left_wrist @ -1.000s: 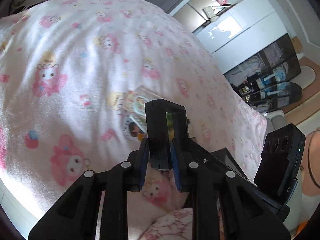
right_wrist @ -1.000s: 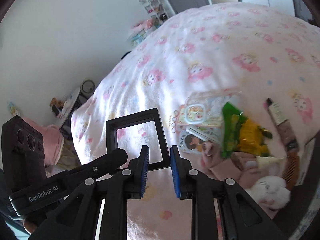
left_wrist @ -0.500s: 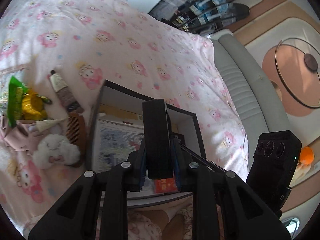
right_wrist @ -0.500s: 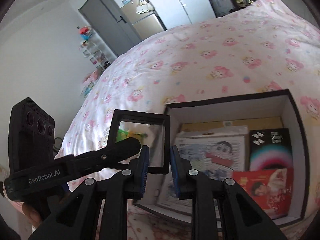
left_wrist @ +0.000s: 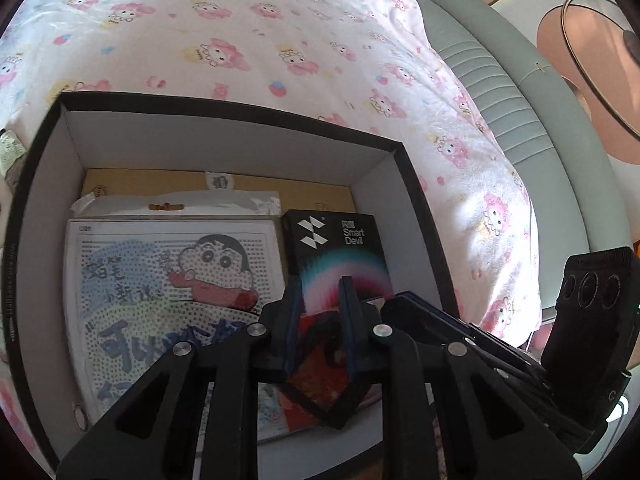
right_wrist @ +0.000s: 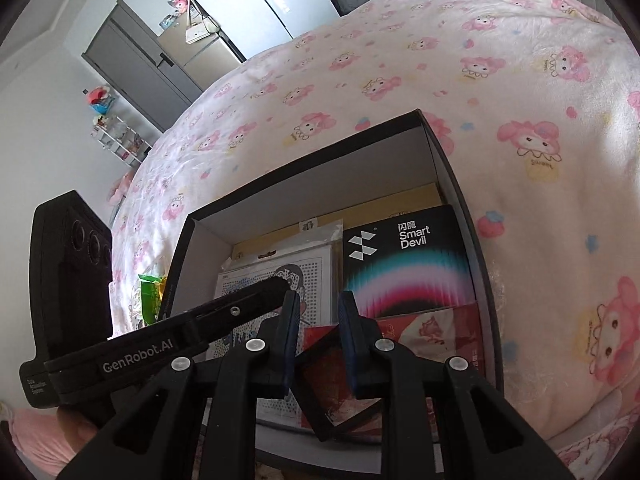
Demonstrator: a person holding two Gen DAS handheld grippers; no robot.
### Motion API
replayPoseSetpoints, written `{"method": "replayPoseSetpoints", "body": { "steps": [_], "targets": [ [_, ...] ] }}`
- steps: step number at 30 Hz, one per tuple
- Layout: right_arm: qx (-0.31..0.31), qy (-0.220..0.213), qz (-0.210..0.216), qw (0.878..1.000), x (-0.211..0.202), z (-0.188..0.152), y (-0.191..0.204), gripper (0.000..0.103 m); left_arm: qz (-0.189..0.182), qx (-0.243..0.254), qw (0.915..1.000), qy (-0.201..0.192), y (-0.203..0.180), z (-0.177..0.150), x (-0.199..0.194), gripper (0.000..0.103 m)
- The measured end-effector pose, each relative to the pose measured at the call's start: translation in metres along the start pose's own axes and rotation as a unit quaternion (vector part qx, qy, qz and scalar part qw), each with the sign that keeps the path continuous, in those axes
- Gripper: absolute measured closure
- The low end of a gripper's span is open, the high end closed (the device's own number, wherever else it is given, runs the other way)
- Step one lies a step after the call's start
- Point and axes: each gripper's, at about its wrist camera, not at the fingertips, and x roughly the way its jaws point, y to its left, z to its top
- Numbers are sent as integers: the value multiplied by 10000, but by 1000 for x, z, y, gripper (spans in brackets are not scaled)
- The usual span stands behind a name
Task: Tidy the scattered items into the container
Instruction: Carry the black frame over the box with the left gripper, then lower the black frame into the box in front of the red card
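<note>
Black square frame (left_wrist: 320, 396) with clear centre, tilted, lay low inside black box (left_wrist: 224, 120) on bed. Left gripper (left_wrist: 320, 328) closing its jaws around frame; right gripper (right_wrist: 319, 334) jaws flanked it, grip unclear.

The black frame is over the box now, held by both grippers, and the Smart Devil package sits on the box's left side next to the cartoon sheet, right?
Not quite: the left wrist view shows the Smart Devil package on the box's right side, with the cartoon sheet to its left. The rest holds.
</note>
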Motion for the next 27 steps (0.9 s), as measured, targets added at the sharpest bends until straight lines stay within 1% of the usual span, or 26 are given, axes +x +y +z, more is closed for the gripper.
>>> {"method": "replayPoseSetpoints", "body": {
  "steps": [3, 6, 8, 10, 12, 15, 18, 20, 22, 24, 25, 26, 27],
  "targets": [
    [-100, 202, -35, 9997, 14, -4, 6, 85, 335, -137, 9993, -90, 15, -3, -8, 87],
    [-77, 424, -158, 9989, 27, -12, 8, 85, 382, -343, 9986, 86, 25, -7, -1, 87],
    [107, 527, -96, 9985, 30, -17, 5, 85, 446, -318, 9983, 206, 25, -10, 6, 87],
    [135, 510, -90, 9986, 27, -19, 5, 85, 367, -257, 9983, 368, 21, -13, 12, 87],
    [13, 432, -222, 9988, 21, -20, 7, 85, 268, -213, 9981, 515, 17, -18, 17, 87],
    [-40, 481, -212, 9986, 17, -21, 7, 85, 273, -280, 9975, 593, 17, -25, 17, 87],
    [-31, 540, -176, 9984, 16, -28, 7, 85, 153, -462, 9965, 687, 25, -31, 16, 87],
    [-70, 582, -194, 9981, 18, -35, 9, 85, 92, -473, 9961, 739, 26, -34, 15, 87],
    [-210, 534, -281, 9980, 18, -38, 15, 85, 49, -438, 9961, 764, 24, -35, 14, 87],
    [-170, 537, -218, 9982, 16, -38, 16, 85, -23, -416, 9956, 840, 22, -38, 16, 87],
    [-145, 515, -227, 9983, 14, -38, 16, 85, -193, -493, 9944, 920, 23, -39, 18, 87],
    [-142, 482, -280, 9983, 11, -38, 16, 85, -445, -658, 9915, 1029, 28, -40, 20, 87],
    [-152, 441, -325, 9984, 8, -38, 15, 85, -723, -862, 9869, 1159, 34, -40, 23, 87]
  ]
}}
